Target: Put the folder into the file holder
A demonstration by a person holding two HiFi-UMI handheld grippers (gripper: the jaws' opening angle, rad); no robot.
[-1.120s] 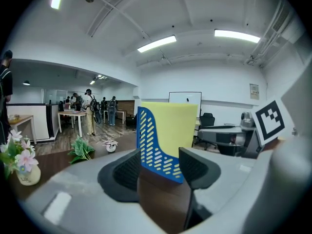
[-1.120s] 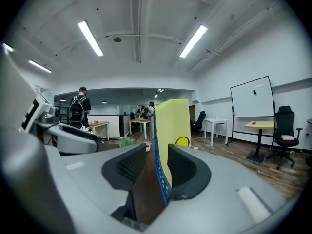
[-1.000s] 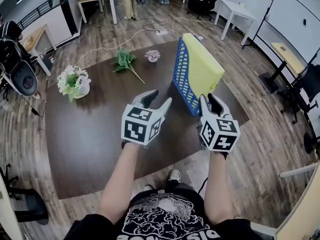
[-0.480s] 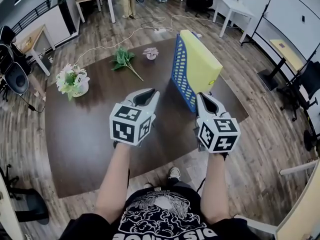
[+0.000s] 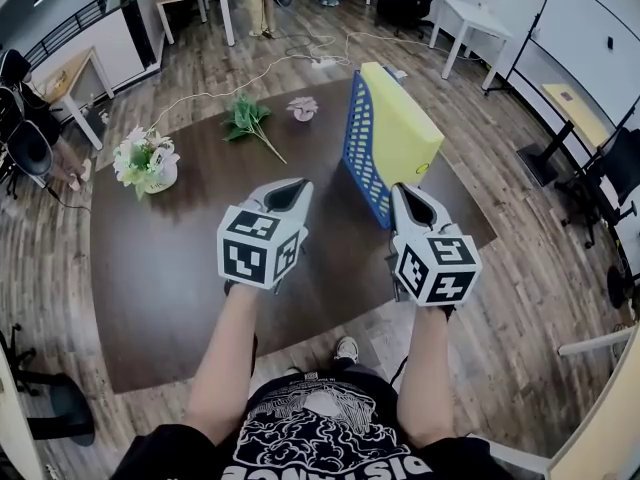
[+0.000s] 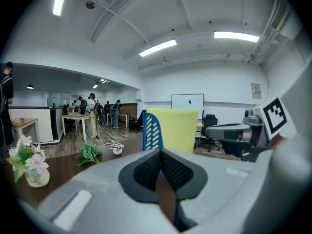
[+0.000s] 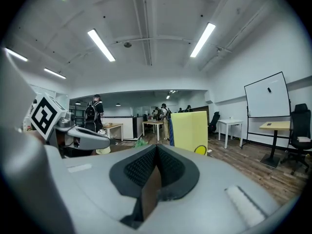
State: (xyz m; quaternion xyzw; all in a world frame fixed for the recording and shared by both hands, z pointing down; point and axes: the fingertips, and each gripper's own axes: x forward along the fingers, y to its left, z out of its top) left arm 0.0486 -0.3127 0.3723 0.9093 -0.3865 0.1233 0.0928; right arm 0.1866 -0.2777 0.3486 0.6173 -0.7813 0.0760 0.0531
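Observation:
A yellow folder [image 5: 402, 133] stands upright inside the blue slotted file holder [image 5: 360, 158] on the right part of the brown table [image 5: 180, 268]. Both grippers hover side by side just in front of the holder, apart from it. My left gripper [image 5: 288, 190] is to the holder's left; its jaws have just been closing and now meet with nothing between them. My right gripper [image 5: 408, 194] sits at the holder's near end, shut and empty. The left gripper view shows the closed pads [image 6: 146, 167] below the folder [image 6: 178, 130] and holder [image 6: 151, 133]. The right gripper view shows the folder [image 7: 190, 130] beyond the shut pads [image 7: 141, 167].
A white vase of flowers [image 5: 148, 163] stands at the table's left. A green leafy sprig [image 5: 248, 120] and a small pink flower [image 5: 303, 108] lie at the far side. Desks, chairs, a whiteboard [image 5: 590, 38] and cables on the wooden floor surround the table.
Both grippers' jaws went from apart to closed, empty. The left gripper shifted slightly left; the right one stayed in place. Folder and holder have not moved.

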